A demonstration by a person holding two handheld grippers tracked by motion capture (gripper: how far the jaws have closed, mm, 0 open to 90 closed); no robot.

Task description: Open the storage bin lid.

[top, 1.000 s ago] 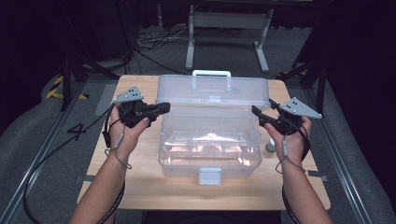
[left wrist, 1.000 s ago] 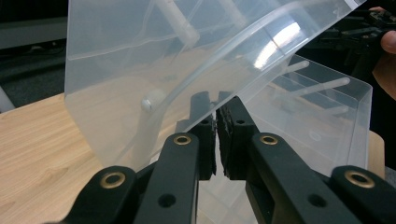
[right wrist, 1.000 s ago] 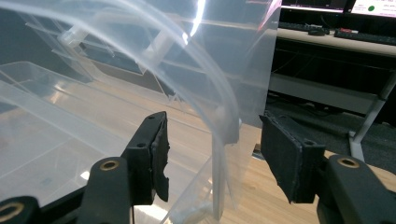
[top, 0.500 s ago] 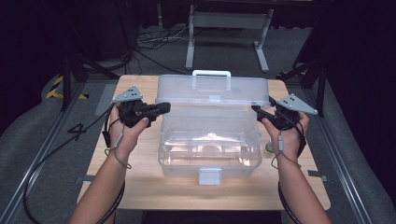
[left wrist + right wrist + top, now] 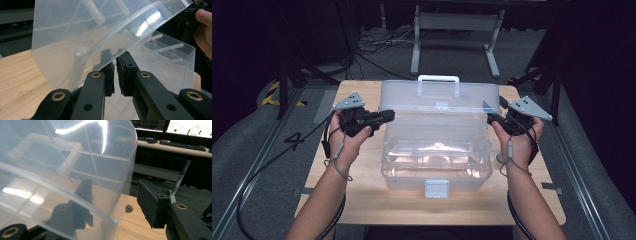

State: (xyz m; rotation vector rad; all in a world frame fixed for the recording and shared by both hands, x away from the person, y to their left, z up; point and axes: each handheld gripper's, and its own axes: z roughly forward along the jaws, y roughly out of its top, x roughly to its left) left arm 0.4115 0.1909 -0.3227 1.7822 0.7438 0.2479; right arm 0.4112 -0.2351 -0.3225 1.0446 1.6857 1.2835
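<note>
**A:** Clear plastic is most of it: a see-through storage box point(image 5: 437, 150) stands in the middle of the wooden counter point(image 5: 362, 200), its hinged lid point(image 5: 439, 102) raised toward the far edge, with a white handle point(image 5: 438, 78) on top and a white latch point(image 5: 436, 188) at the near edge.

**B:** And the two grippers?

**A:** From above, the left gripper point(image 5: 387, 116) meets the lid's left end and the right gripper point(image 5: 490, 117) its right end, each held in a hand point(image 5: 349, 137).

**B:** What do the close views add?

**A:** The left gripper view shows the left gripper point(image 5: 115, 66) with its jaws almost together, pinching the thin lid point(image 5: 100, 32) edge; they have just been easing apart slightly. Beyond it lies the box's open tub point(image 5: 172, 65), and the other hand point(image 5: 203, 32) shows at the far right.

**B:** And the right one?

**A:** In the right gripper view the right gripper point(image 5: 115, 195) has its jaws spread: one sits behind the curved lid point(image 5: 62, 165) wall, the other stands off outside it with a clear gap. They have just been closing a little, with the lid wall between them, not yet pressed.

**B:** Anything only that view gives?

**A:** Monitors point(image 5: 190, 127) and a keyboard point(image 5: 182, 145) on a desk behind, and a round hole point(image 5: 128, 208) in the counter.

**B:** Any writing?

**A:** A painted "4" point(image 5: 294, 141) on the floor by the counter's left edge. The screen text is too small to read.
</note>
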